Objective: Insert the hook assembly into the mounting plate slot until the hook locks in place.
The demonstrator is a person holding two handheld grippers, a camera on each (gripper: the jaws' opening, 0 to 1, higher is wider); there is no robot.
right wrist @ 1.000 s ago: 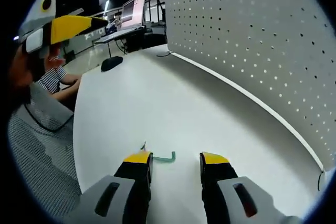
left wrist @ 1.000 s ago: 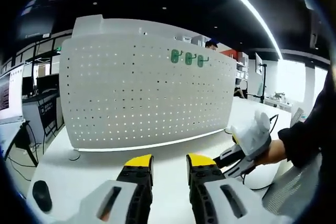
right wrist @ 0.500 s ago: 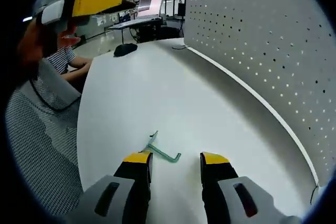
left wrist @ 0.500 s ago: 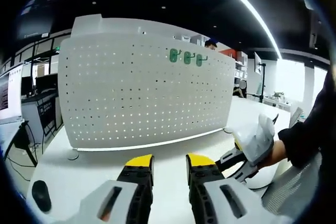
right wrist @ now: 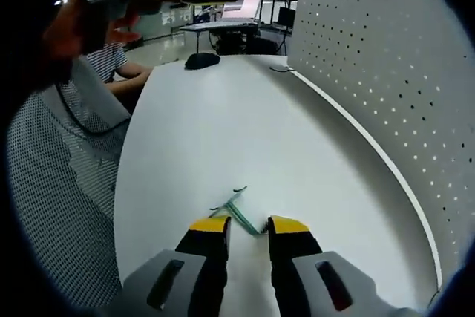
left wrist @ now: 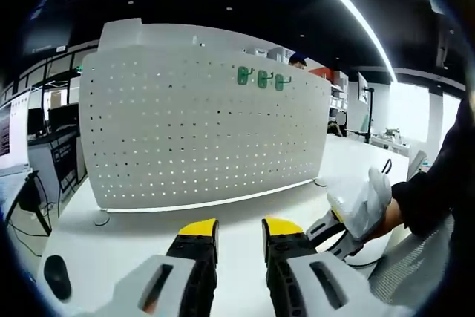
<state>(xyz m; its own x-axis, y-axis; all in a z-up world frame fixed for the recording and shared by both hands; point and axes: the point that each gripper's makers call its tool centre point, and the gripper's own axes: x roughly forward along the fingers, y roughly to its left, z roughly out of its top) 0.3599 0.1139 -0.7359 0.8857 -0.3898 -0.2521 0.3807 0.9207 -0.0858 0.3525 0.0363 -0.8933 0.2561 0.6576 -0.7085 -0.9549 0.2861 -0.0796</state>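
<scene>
— Where's the hook from your right tool (right wrist: 248,226)?

— Just ahead on the counter (right wrist: 193,131), its end between my narrowly parted jaws, shaft angled up-left. Thin, green, not yet gripped.

— And the left tool (left wrist: 238,229)?

— Jaws slightly apart, empty, facing the pegboard (left wrist: 200,131) well beyond.

- Green hook (right wrist: 241,214): thin, bent, lying flat on the white counter (right wrist: 223,131).
- White perforated mounting plate (left wrist: 200,135): upright, three green hooks (left wrist: 262,79) near its top.
</scene>
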